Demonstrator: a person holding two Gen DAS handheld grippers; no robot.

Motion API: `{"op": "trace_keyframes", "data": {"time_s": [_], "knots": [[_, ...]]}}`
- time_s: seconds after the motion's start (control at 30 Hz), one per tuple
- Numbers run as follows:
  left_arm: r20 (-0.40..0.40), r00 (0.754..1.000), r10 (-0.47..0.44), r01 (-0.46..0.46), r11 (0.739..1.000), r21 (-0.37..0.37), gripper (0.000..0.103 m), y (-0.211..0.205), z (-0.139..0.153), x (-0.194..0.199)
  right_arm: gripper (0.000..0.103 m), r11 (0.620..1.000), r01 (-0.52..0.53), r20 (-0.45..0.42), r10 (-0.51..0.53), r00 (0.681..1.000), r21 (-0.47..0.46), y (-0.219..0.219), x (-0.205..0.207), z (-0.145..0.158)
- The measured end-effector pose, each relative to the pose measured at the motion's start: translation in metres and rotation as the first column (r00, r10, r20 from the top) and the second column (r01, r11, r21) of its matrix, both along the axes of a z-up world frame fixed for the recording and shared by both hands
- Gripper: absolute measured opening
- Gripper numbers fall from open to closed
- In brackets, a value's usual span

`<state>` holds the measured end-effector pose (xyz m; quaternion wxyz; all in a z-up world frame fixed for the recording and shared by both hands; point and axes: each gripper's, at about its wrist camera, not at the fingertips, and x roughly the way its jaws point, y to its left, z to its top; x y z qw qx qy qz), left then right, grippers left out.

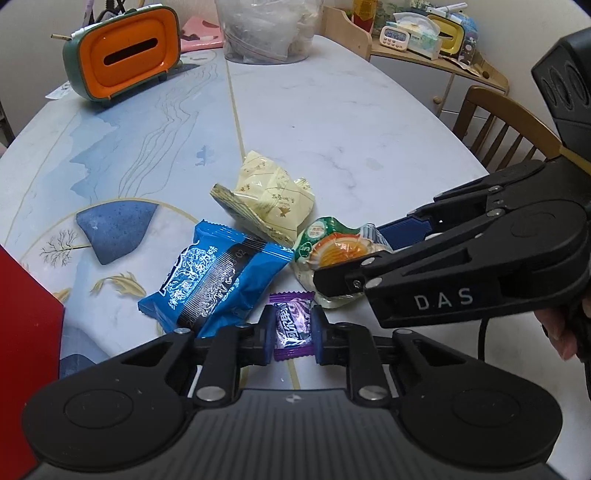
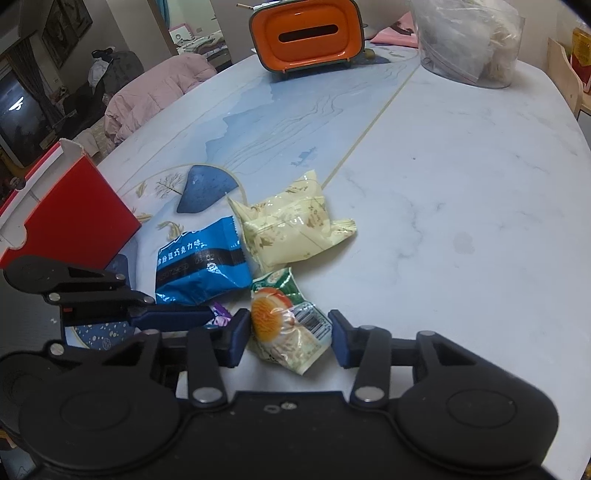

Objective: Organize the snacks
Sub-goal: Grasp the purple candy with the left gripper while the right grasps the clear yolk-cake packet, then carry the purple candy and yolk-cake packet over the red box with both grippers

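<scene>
Several snacks lie together on the table. My left gripper (image 1: 293, 334) has its pads against both sides of a small purple candy wrapper (image 1: 293, 325), which lies on the table. A blue snack pack (image 1: 212, 275) lies just left of it, a pale yellow pack (image 1: 269, 197) behind. My right gripper (image 2: 290, 338) is open around a green and orange pack (image 2: 286, 321), with gaps on both sides; in the left wrist view it (image 1: 369, 258) reaches in from the right over that pack (image 1: 332, 247). The purple candy (image 2: 219, 317) peeks out beside the left gripper's finger (image 2: 173, 317).
A red box (image 2: 70, 218) stands at the table's left edge, also in the left wrist view (image 1: 26, 332). An orange and green tissue holder (image 1: 125, 53) and a clear bag-filled container (image 1: 267, 27) stand at the far side. A wooden chair (image 1: 506, 125) stands to the right.
</scene>
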<state>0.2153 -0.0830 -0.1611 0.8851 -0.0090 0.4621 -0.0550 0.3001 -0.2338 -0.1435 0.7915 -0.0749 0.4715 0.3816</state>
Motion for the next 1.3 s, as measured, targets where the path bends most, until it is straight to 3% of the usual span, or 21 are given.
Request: {"op": "trace_keyframes", "data": {"time_s": [0.3,0.63,1.3], "knots": [[-0.023,0.999,0.028,-0.028,0.999,-0.031,0.017,0.004,0.004,-0.007,0.039,0.998,0.058,0.006,-0.058,0.998,-0.005,-0.01,-0.013,0.005],[-0.03,0.998,0.058,-0.059,0.997,-0.059,0.017,0.008,0.028,-0.036,0.039,0.992,0.129,0.0,-0.129,0.992,0.017,-0.03,-0.05,0.029],[0.05,0.995,0.088,-0.082,0.991,-0.101,0.018,0.052,0.113,-0.112,0.039,0.984,0.173,0.119,-0.178,0.977,0.05,-0.025,-0.133,0.114]]}}
